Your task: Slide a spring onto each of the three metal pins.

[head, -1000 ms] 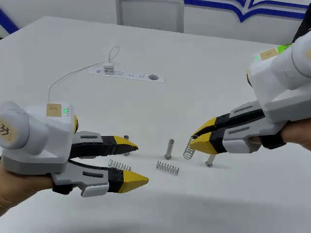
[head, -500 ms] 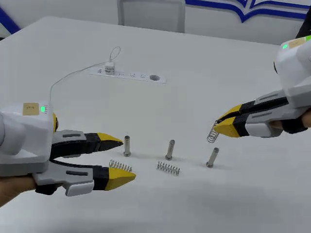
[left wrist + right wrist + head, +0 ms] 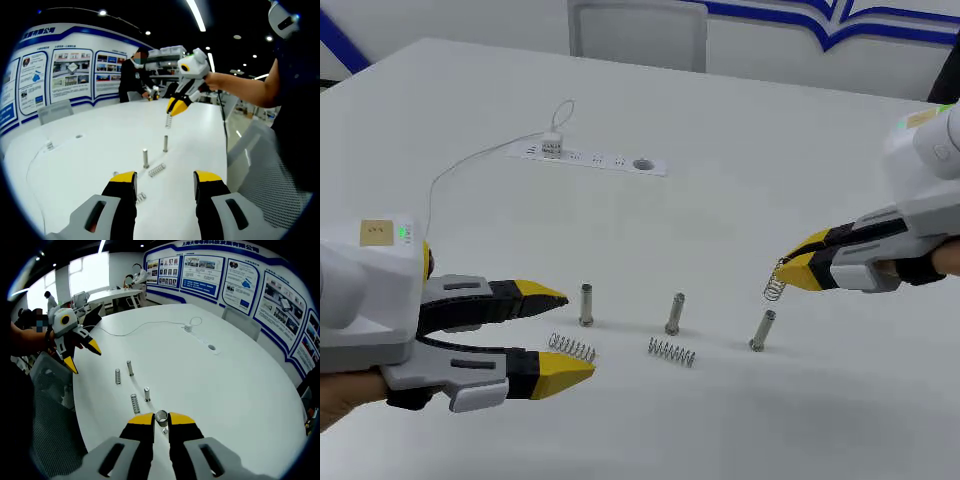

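Observation:
Three short metal pins stand upright in a row on the white table: left pin [image 3: 586, 303], middle pin [image 3: 675, 312], right pin [image 3: 762, 329]. Two springs lie flat in front of them, one [image 3: 571, 347] by the left pin and one [image 3: 671, 352] by the middle pin. My right gripper [image 3: 786, 270] is shut on a third spring [image 3: 774, 286], which hangs a little above the right pin; the right gripper view has this held spring [image 3: 161, 416] right over that pin [image 3: 165, 430]. My left gripper [image 3: 578, 330] is open, its fingertips on either side of the left spring.
A white power strip [image 3: 590, 157] with a plugged-in adapter and a thin cable lies farther back on the table. A grey chair [image 3: 638, 30] stands at the far edge. A person [image 3: 134, 75] works at another table beyond.
My right gripper has lifted the spring from table level beside the middle and right pins and carried it right, to above the right pin. The left gripper drew back slightly to the left.

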The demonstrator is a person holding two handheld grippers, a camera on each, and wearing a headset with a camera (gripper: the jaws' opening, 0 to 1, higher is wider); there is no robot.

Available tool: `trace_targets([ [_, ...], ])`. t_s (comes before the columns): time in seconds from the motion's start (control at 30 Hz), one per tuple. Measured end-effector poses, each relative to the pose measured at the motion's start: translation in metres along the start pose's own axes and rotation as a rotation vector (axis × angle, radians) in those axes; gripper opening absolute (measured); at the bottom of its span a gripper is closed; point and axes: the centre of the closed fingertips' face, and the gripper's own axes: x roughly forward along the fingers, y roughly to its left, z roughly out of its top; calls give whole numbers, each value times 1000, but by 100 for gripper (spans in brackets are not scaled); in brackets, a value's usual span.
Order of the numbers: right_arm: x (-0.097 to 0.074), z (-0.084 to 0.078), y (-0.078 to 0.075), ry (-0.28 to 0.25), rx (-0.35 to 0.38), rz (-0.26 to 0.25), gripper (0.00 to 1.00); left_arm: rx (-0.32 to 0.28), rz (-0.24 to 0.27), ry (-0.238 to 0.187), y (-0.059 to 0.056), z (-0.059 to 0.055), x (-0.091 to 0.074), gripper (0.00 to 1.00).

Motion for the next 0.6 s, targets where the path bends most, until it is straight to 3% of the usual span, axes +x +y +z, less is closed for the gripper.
trace_targets([
  [0.3,12,-15,-10,24,29,-22,11,-4,3,0,0,-1,-1,47],
  [0.6,18,-20,-10,33,37,-21,11,-7,5,7,1,-4,-1,46],
])
